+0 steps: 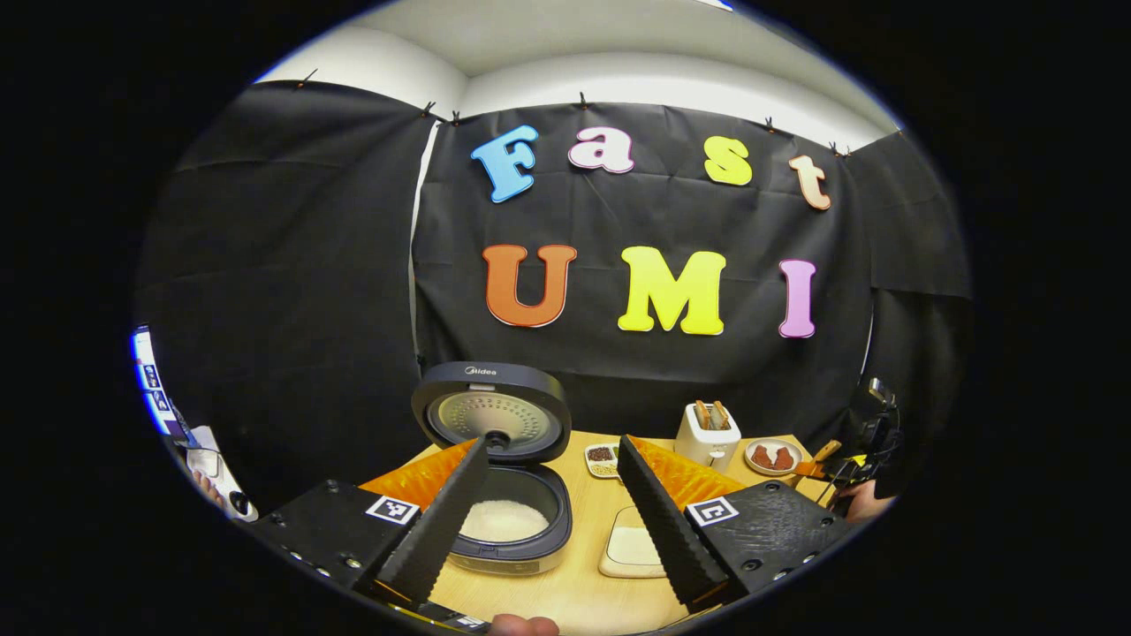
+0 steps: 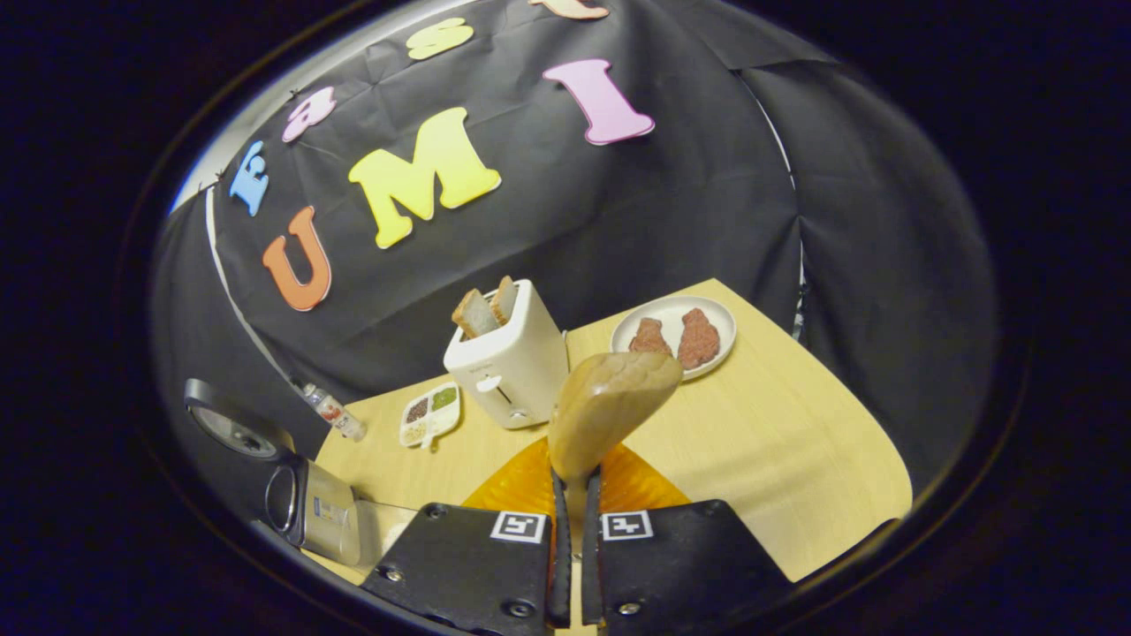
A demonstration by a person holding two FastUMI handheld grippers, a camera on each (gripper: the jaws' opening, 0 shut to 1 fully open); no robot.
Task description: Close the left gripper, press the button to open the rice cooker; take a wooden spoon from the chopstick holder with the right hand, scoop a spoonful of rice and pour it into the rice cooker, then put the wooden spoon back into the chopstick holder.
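Observation:
The rice cooker [image 1: 512,530] stands with its lid [image 1: 493,412] raised, and white rice lies in the pot. My left gripper [image 1: 552,442] is open in front of it, its fingers spread to either side of the pot and holding nothing. My right gripper [image 2: 574,481] is shut on the handle of the wooden spoon [image 2: 610,402], whose bowl sticks up above the table; no rice shows on the side facing the camera. In the right gripper view the cooker [image 2: 314,508] lies at the far left. In the left gripper view the right gripper [image 1: 853,468] is at the far right, held by a hand [image 1: 870,499].
A white dish of rice [image 1: 632,548] sits just right of the cooker. A white toaster [image 2: 512,362] with two bread slices, a plate [image 2: 720,314] with two brown pieces, a sectioned dish [image 2: 428,411] and a small bottle [image 2: 331,411] stand towards the back of the wooden table [image 2: 778,442].

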